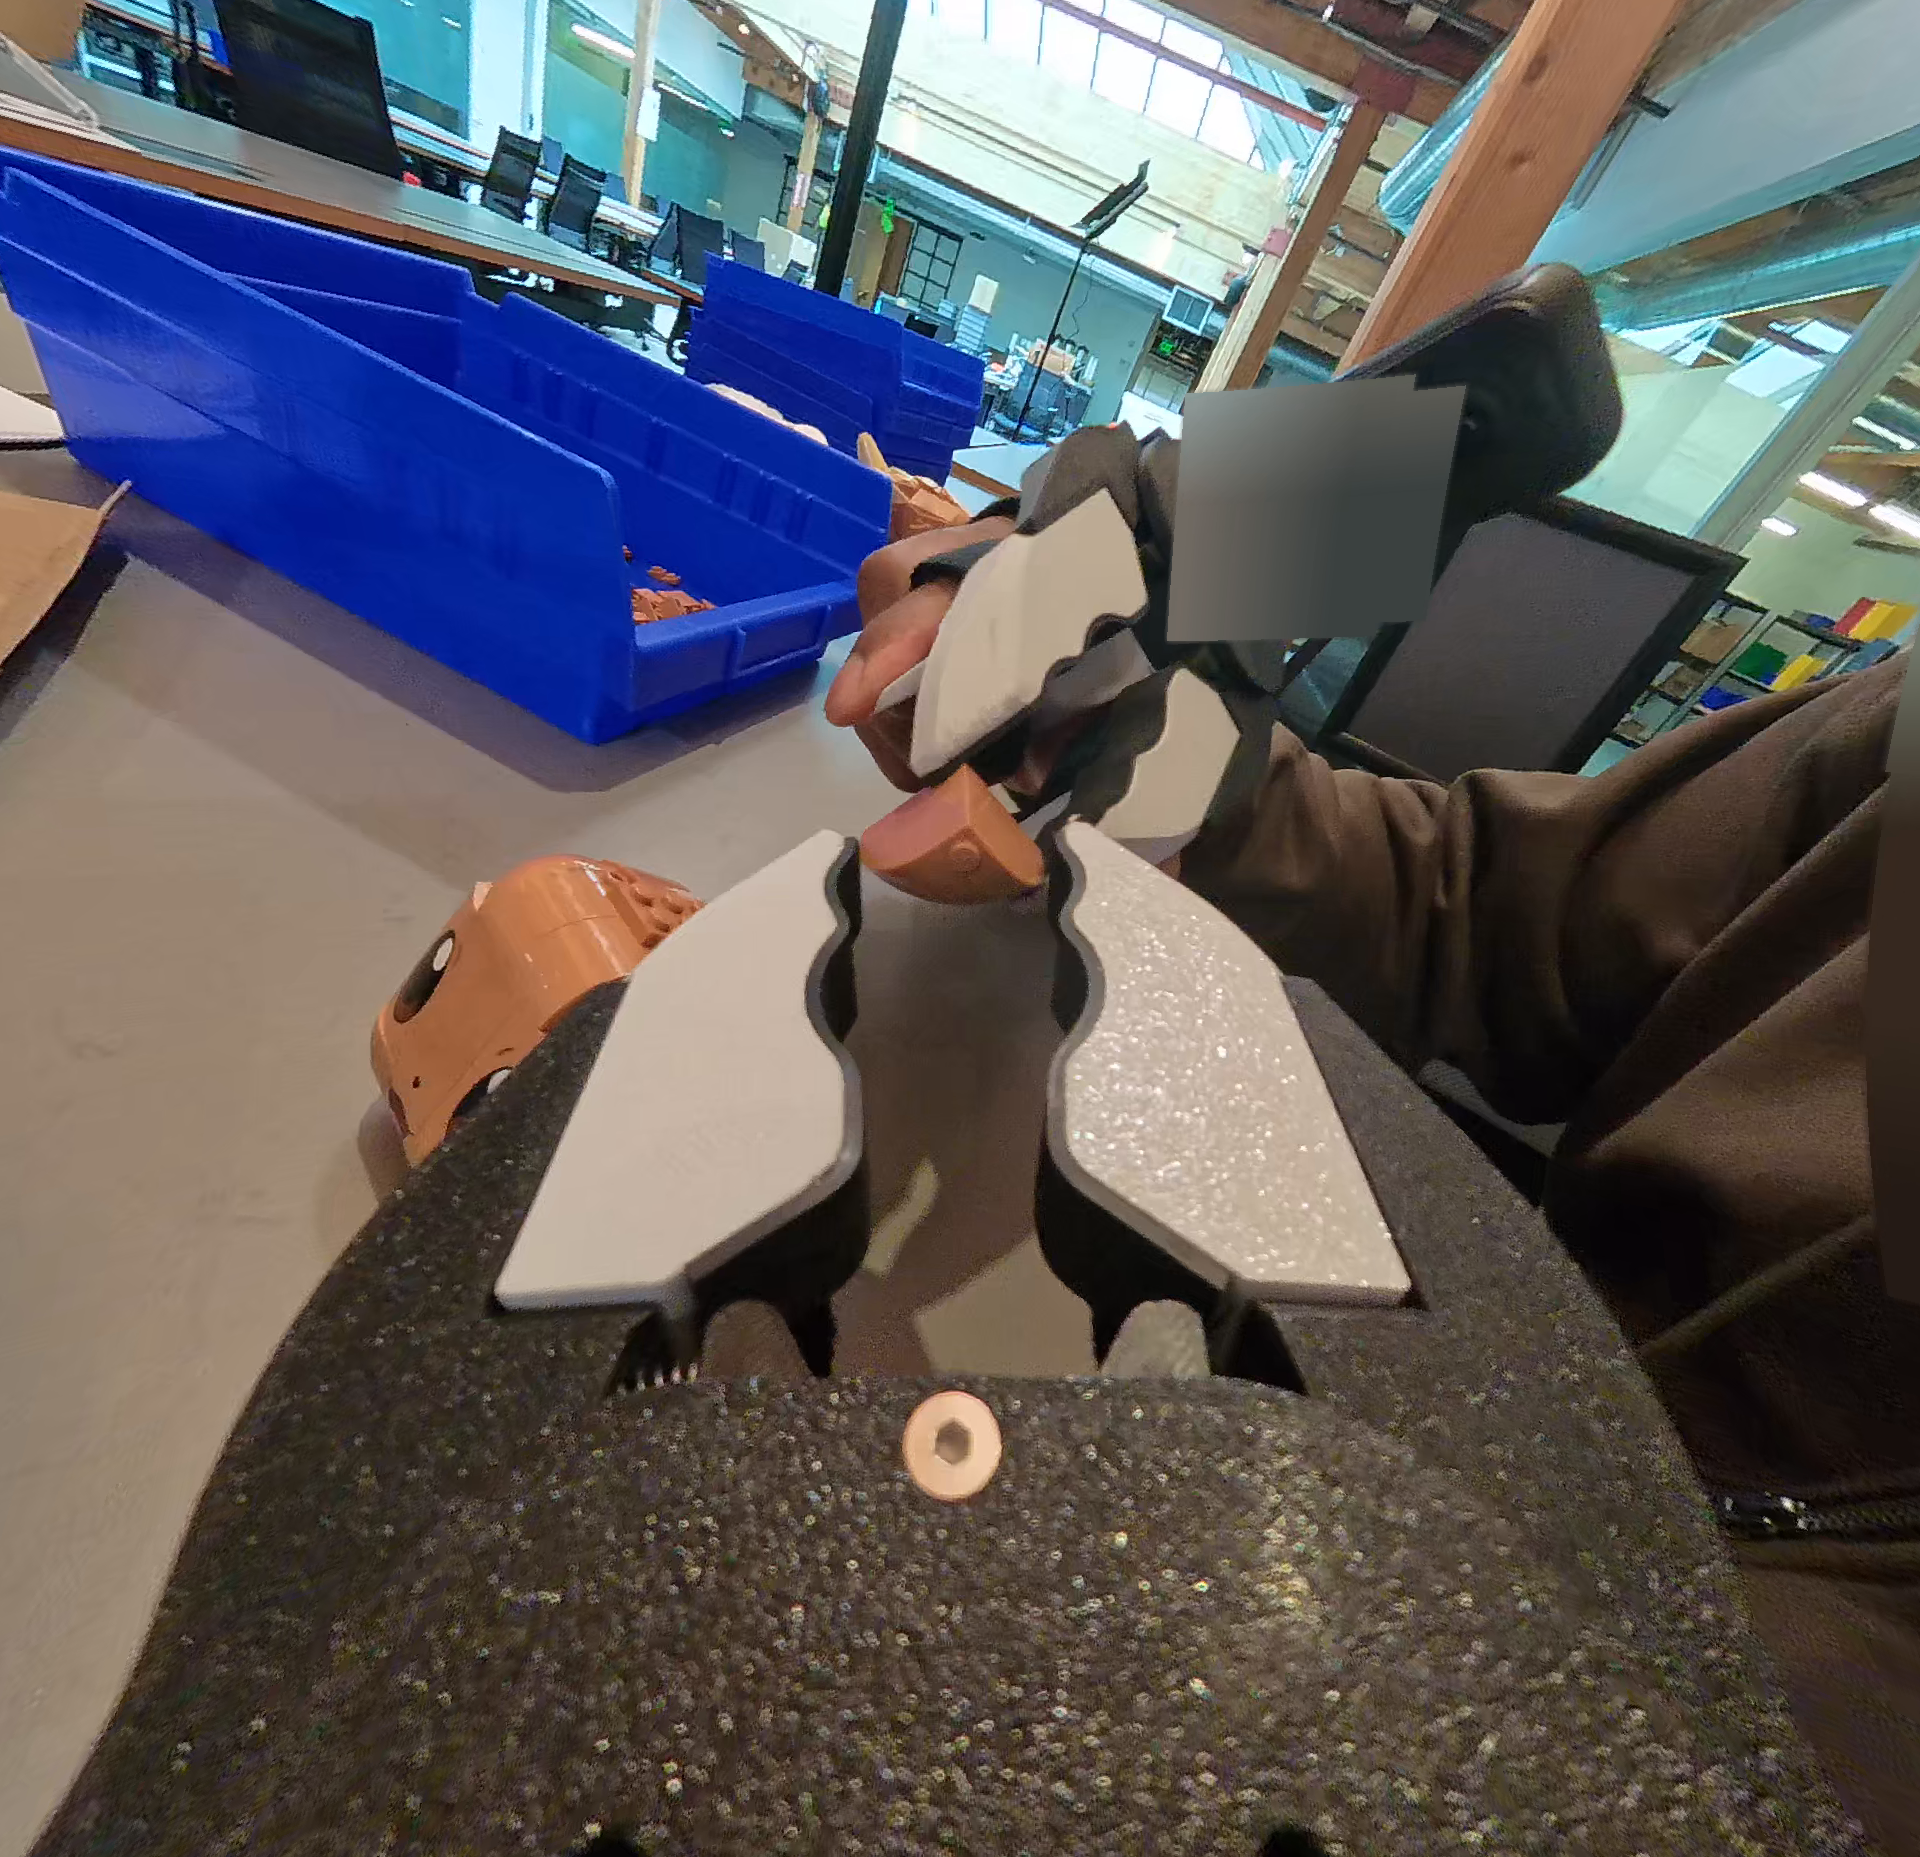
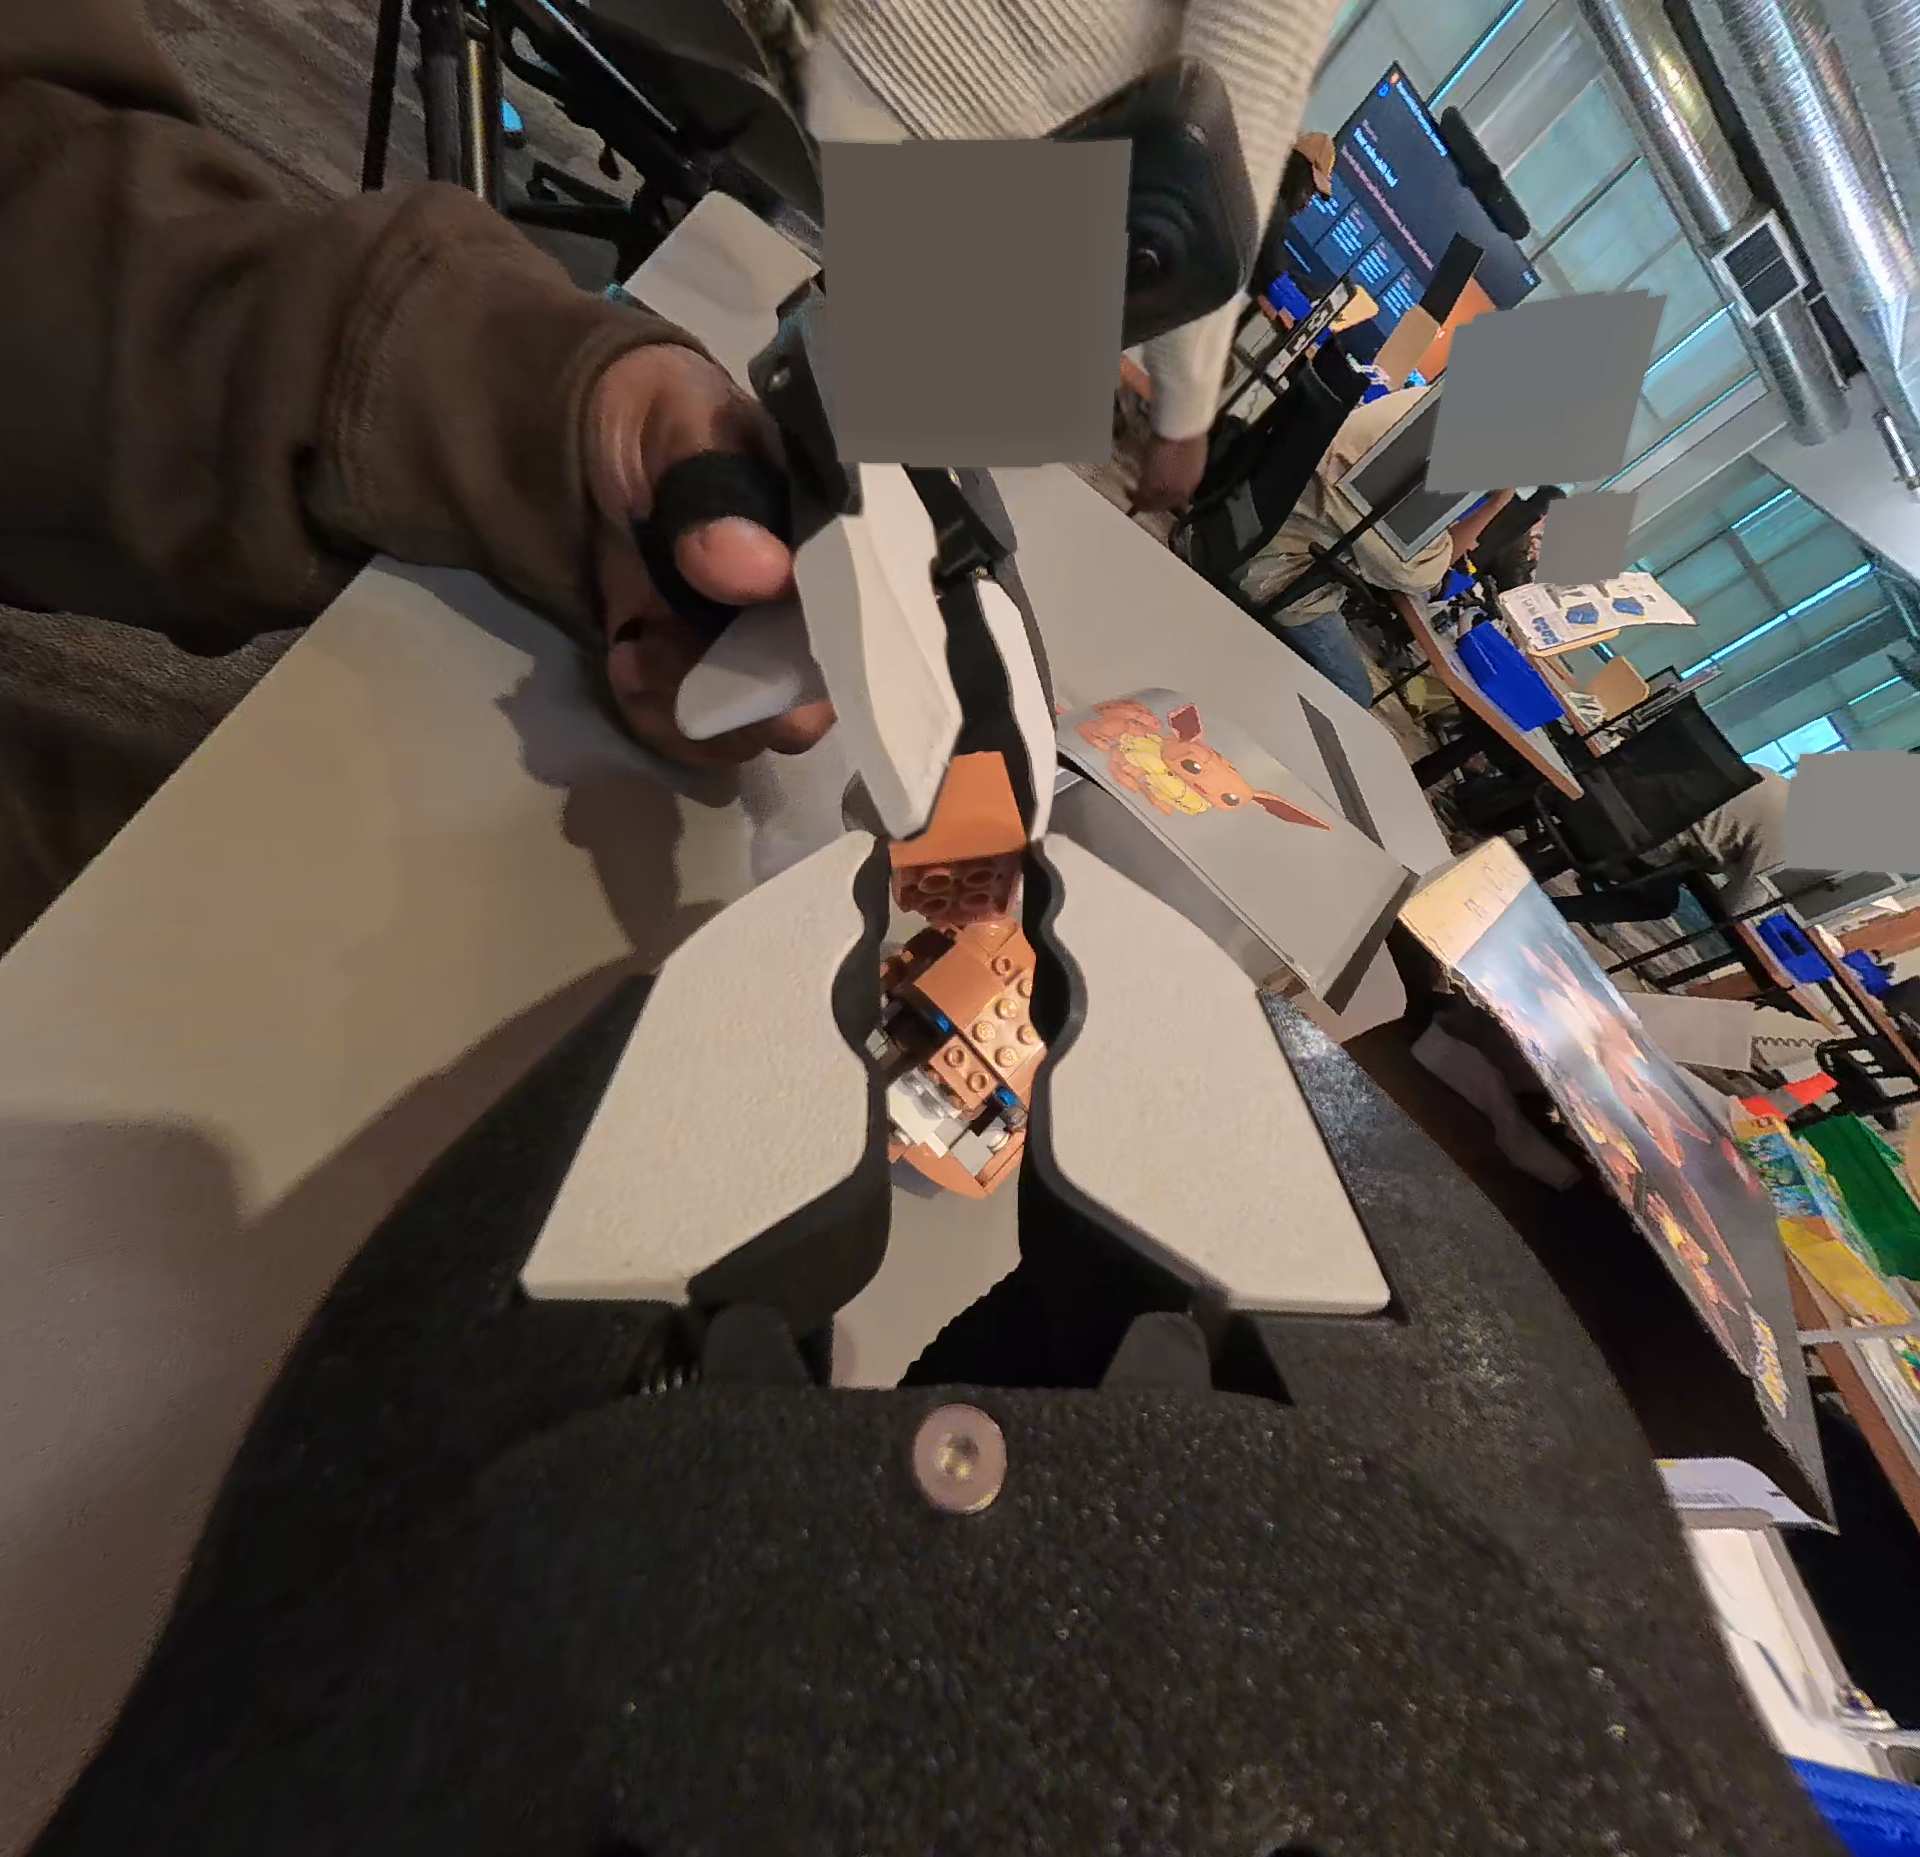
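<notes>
Pinching a curved brown brick point(image 1: 951, 857) between the fingertips of the left gripper point(image 1: 954, 843), clamping it from both sides, up in the air above the grey table point(image 1: 208, 872). Meeting the right gripper point(image 2: 956, 860) almost tip to tip. Clenching a small brown brick assembly point(image 2: 961, 1007) in the right gripper, squeezing it between the wavy inner edges of the fingers, with studs and a few grey and blue parts showing in the gap. Sitting right against the far end of that assembly with the curved brick, as seen in the right wrist view. Gripping the left gripper's handle with a bare hand point(image 2: 675, 560) coming out of a brown sleeve point(image 2: 260, 353), wearing a black strap around one finger.

Lying on the table just left of the left gripper: a larger brown brick-built head point(image 1: 499, 986) with a dark eye, partly hiding behind the gripper's black body. Standing farther back on the table: a long blue bin point(image 1: 416, 477), holding a scatter of small brown pieces point(image 1: 665, 602) near its low front end. Standing beyond it: a stack of further blue bins point(image 1: 831, 353). Resting at the left border: a sheet of cardboard point(image 1: 42, 571). Lying beyond the grippers in the right wrist view: a grey booklet point(image 2: 1226, 799) showing a picture of a brown long-eared creature. Lying beside it, to the right: a flat printed box point(image 2: 1610, 1080).
</notes>
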The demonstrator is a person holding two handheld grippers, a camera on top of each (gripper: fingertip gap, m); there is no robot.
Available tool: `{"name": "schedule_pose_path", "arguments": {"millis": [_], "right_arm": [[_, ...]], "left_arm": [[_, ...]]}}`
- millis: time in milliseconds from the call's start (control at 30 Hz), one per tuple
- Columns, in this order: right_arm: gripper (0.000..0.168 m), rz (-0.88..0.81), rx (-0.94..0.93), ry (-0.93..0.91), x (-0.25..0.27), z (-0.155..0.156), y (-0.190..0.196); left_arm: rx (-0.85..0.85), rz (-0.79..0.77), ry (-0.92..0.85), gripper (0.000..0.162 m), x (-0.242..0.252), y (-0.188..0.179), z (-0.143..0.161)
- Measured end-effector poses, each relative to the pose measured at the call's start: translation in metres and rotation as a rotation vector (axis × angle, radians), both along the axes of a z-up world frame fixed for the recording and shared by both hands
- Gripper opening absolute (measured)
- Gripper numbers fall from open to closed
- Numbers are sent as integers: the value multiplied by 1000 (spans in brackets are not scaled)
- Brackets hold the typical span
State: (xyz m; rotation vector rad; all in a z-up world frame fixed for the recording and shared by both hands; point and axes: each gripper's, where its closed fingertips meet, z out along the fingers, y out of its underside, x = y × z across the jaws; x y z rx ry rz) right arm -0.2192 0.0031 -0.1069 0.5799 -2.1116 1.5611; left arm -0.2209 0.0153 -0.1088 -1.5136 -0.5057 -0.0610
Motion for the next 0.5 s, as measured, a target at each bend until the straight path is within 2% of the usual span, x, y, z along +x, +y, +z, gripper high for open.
{"name": "schedule_pose_path", "arguments": {"millis": [200,500], "right_arm": [[24,10,-12,10,3,1,-2],[24,95,0,-51,15,2,1]], "left_arm": [[9,-11,-20,31,0,0,-1],[46,-120,-87,29,11,3,0]]}}
